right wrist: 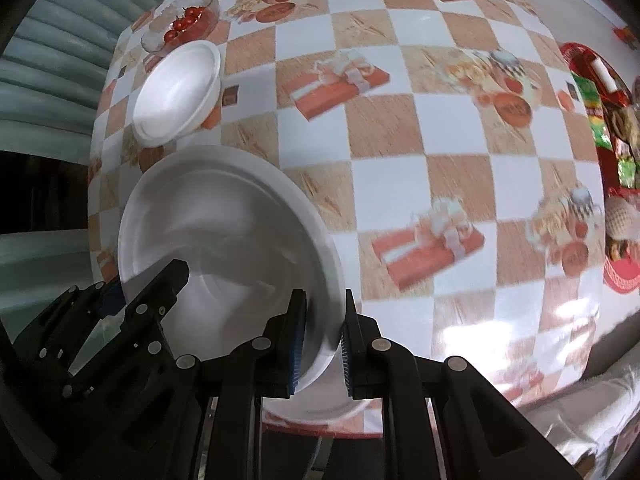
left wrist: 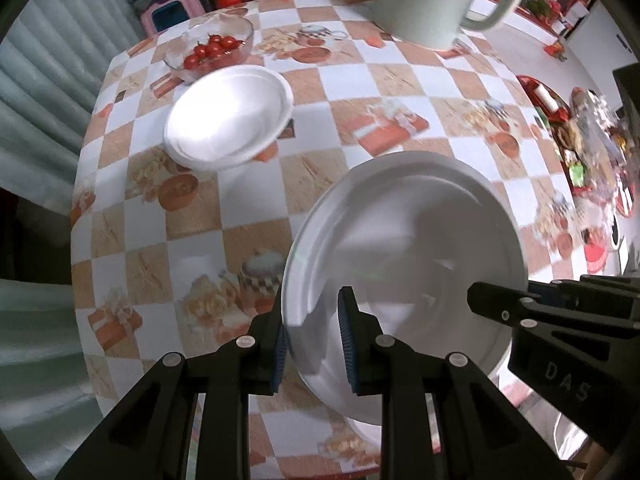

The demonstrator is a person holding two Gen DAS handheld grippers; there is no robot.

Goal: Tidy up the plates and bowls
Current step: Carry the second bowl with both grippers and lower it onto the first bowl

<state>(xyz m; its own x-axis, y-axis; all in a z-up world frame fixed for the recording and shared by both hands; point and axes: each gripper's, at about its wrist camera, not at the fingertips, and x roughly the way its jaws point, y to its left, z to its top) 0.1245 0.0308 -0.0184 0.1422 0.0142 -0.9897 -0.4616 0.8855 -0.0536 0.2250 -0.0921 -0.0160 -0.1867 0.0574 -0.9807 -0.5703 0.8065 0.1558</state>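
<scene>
A large white plate (left wrist: 404, 240) is held tilted above the checkered table (left wrist: 320, 92). My left gripper (left wrist: 312, 340) is shut on its left rim. My right gripper (right wrist: 322, 344) is shut on its right rim; the plate also shows in the right wrist view (right wrist: 224, 232). The right gripper shows at the plate's right edge in the left wrist view (left wrist: 500, 304). A white bowl (left wrist: 228, 116) stands on the table farther back; it also shows in the right wrist view (right wrist: 176, 92).
A glass bowl of cherry tomatoes (left wrist: 212, 48) stands behind the white bowl. A big pale green mug (left wrist: 432, 0) stands at the far side. A red tray of snacks (left wrist: 580, 136) lies at the right edge. The table's near edge (right wrist: 320, 428) is just below the plate.
</scene>
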